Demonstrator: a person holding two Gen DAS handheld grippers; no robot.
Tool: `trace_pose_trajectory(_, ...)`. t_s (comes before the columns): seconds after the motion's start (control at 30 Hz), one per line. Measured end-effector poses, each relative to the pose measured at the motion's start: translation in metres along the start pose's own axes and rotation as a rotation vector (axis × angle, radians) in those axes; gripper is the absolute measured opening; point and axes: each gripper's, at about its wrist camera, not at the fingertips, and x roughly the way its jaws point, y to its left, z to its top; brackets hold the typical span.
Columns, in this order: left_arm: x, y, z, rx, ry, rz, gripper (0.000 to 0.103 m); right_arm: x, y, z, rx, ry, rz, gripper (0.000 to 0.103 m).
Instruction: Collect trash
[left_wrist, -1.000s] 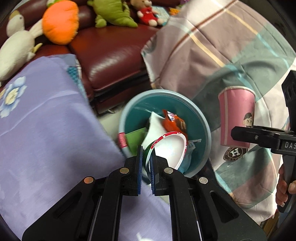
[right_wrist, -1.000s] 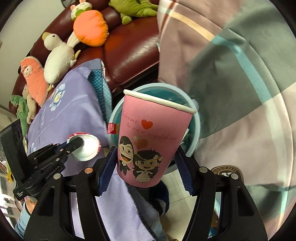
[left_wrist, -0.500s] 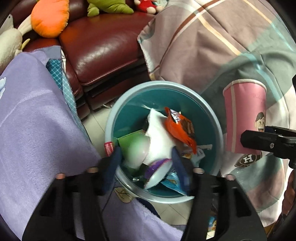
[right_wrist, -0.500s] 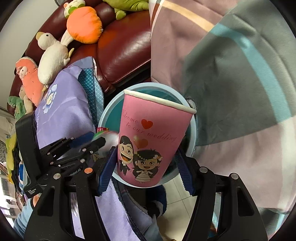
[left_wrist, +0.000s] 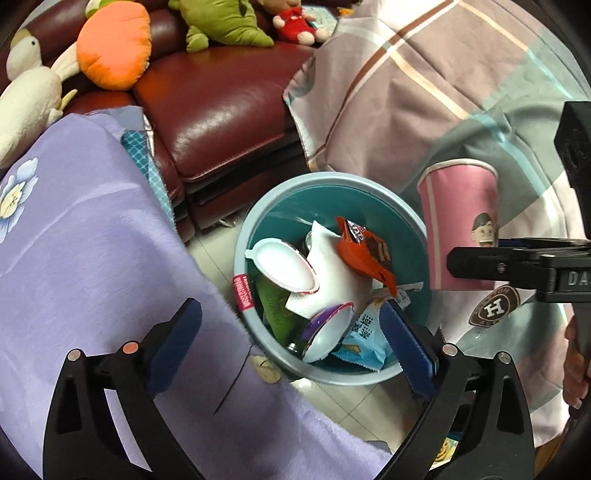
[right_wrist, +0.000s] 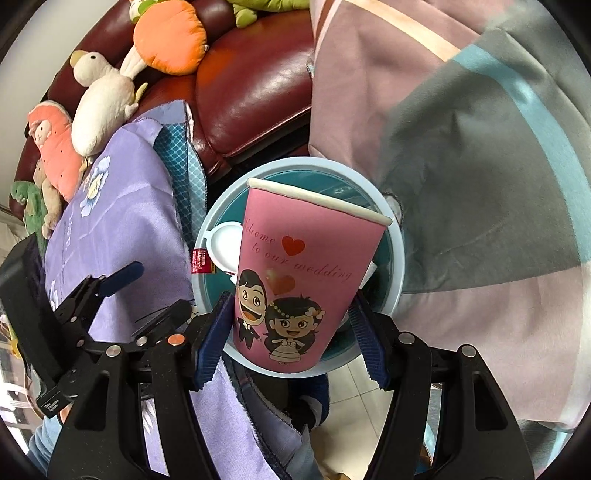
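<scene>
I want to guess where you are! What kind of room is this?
Probably a living room at home: a dark red leather sofa with an orange carrot plush toy, and a round teal plastic trash bin on the tiled floor.

Right gripper (right_wrist: 291, 325) clamps pink cup (right_wrist: 299, 280) over bin (right_wrist: 395, 266).

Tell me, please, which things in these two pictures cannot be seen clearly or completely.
- Inside of the pink paper cup: both wrist views show only its outer wall, so any contents are unknown.
- Bottom of the teal trash bin: left wrist view, covered by wrappers and the white lid; right wrist view, the cup hides most of the bin.
- Person's hand: left wrist view, cut off by the picture edge.
- Print on the blue wrapper: too small to read.
</scene>
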Motion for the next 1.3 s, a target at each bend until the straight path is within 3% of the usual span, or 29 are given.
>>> trace_pose_trajectory(0.33, -0.026, 0.021, -0.010, -0.056, -0.031, 0.033, 0.099, 0.013, 0.026, 0.004, -0.065, 0.025, -0.023, 0.061)
trace_pose_trajectory(0.37, -0.027, 0.024, -0.011, -0.062, -0.030, 0.035, 0.099, 0.015, 0.028, 0.005, -0.070, 0.028, -0.023, 0.063)
trace_pose_trajectory(0.4, -0.028, 0.027, -0.012, -0.068, -0.029, 0.034, 0.099, 0.017, 0.029, 0.005, -0.068, 0.028, -0.032, 0.073)
trace_pose_trajectory(0.67, -0.039, 0.039, -0.022, -0.102, -0.030, 0.042, 0.099, 0.009, 0.032, -0.002, -0.055, 0.012, -0.065, 0.086)
trace_pose_trajectory(0.93, -0.063, 0.037, -0.039, -0.130, -0.047, 0.046, 0.099, -0.020, 0.044, -0.028, -0.090, -0.022, -0.103, 0.096)
trace_pose_trajectory(1.3, -0.115, 0.026, -0.072, -0.152, -0.112, 0.070, 0.099, -0.063, 0.074, -0.085, -0.190, -0.100, -0.158, 0.096)
